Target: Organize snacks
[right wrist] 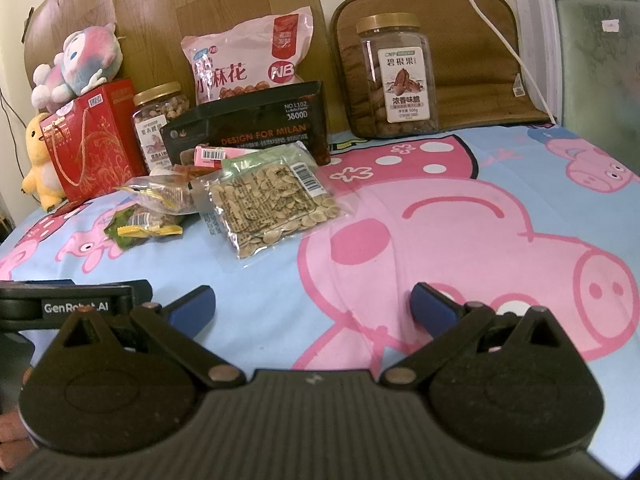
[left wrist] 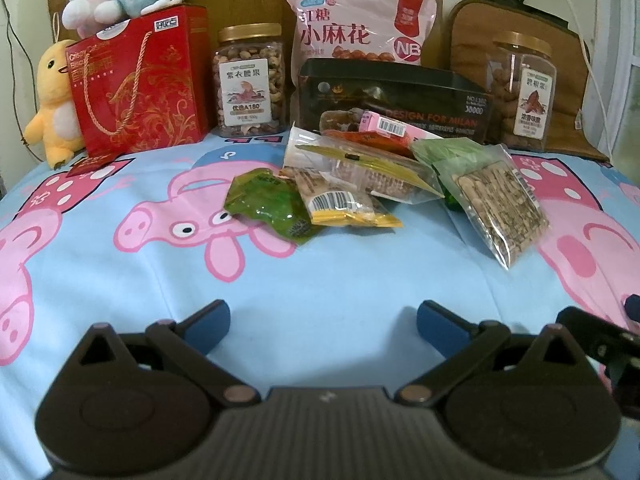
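A pile of small snack packets lies mid-bed: a green pouch (left wrist: 267, 206), a yellow-edged nut packet (left wrist: 342, 204), a clear bag with a yellow strip (left wrist: 372, 168), a seed bag (left wrist: 498, 208) (right wrist: 266, 200) and a pink bar (left wrist: 394, 126). Behind them stands an open black box (left wrist: 400, 98) (right wrist: 256, 126). My left gripper (left wrist: 323, 322) is open and empty, well short of the pile. My right gripper (right wrist: 314, 308) is also open and empty over the sheet, with the seed bag ahead to its left.
Along the headboard stand a red gift box (left wrist: 140, 80), a cashew jar (left wrist: 251, 80), a pink snack bag (left wrist: 358, 24) and a pecan jar (right wrist: 398, 76) against a brown cushion (right wrist: 472, 68). Plush toys (left wrist: 52, 100) sit far left. The pig-print bedsheet (left wrist: 320, 272) spreads out in front.
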Demonstrator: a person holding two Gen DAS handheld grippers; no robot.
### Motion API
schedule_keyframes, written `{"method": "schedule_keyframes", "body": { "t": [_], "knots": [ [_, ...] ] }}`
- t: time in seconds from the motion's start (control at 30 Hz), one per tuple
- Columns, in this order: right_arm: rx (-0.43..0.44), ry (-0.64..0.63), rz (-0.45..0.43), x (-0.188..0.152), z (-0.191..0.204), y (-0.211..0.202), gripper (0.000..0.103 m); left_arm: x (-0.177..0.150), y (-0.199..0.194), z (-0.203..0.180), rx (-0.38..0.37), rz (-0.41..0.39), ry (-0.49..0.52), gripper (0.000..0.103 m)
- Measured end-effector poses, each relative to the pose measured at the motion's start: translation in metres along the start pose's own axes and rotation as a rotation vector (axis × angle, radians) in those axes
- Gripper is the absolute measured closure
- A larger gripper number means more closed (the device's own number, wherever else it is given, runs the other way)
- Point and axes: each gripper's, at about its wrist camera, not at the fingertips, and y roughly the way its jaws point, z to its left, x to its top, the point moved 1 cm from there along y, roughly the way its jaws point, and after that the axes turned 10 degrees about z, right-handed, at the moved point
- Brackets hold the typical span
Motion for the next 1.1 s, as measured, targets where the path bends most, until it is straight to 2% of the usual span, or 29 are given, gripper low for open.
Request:
{"method": "schedule_keyframes", "body": {
  "t": [0.23,0.47,0.63,0.93,1.1],
  "knots": [
    [-0.02,-0.023,0.009,0.001,0.004,0.001,0.0,0.002,-0.003,0.005,-0.017,0.034,0.016,0.0],
    [0.005,-0.057,0.023,0.011,0.008,0.003,0.0,0.004,-0.007,0.027,-0.046,0.063,-0.046,0.0],
    [0.015,-0.152,0.031,0.022,0.022,0.01,0.0,0.006,-0.005,0.041,-0.011,0.059,-0.083,0.0],
    [0.028,-0.308,0.066,0.039,0.052,0.036,0.0,0.004,-0.006,0.049,-0.009,0.048,-0.091,0.0],
    [0.02,-0.292,0.077,0.049,0.047,0.051,0.0,0.007,-0.007,0.054,-0.041,0.054,-0.114,0.0]
  ]
}}
